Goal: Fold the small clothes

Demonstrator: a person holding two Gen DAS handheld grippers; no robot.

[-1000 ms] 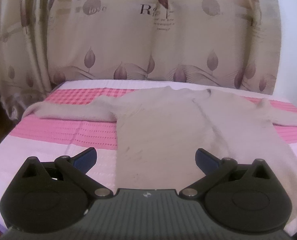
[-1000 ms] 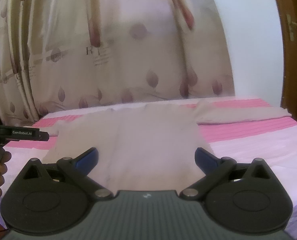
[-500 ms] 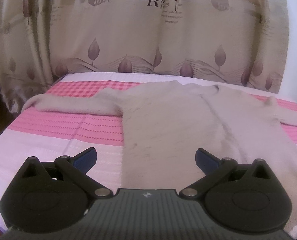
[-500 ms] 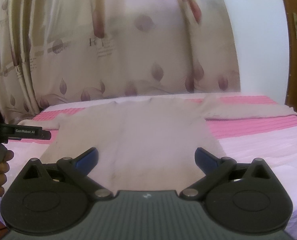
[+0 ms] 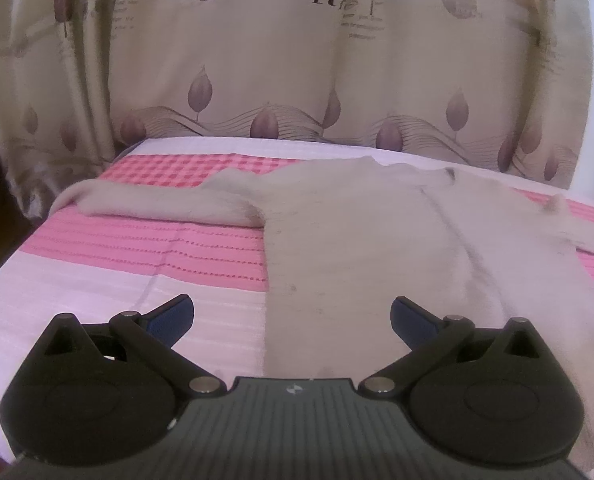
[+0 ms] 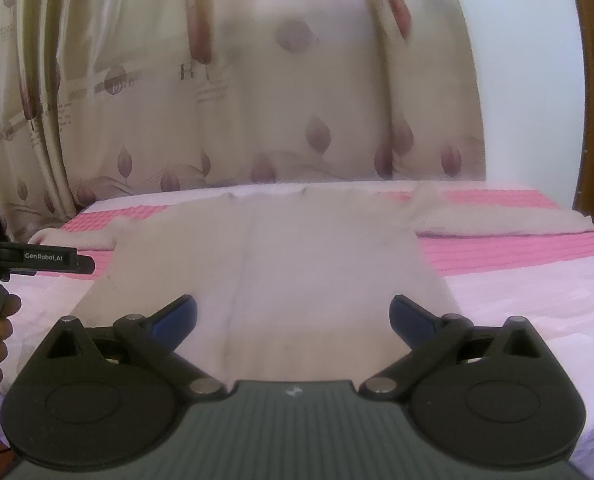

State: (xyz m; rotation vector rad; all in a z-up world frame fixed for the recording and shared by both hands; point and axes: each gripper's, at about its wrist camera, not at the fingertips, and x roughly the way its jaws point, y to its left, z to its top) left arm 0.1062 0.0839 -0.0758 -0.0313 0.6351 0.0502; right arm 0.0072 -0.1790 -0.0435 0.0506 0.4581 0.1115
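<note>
Each gripper is built alike: the left gripper and right gripper are formed of a grey ribbed body at 6 o'clock, black round-lobed side plates, black link arms joined by silver pins, and blue finger pads. White "GenRobot.AI" lettering is seen at 9 o'clock in the right wrist view.

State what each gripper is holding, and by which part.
Nothing. The left gripper and right gripper are both open above the spread sweater.
</note>
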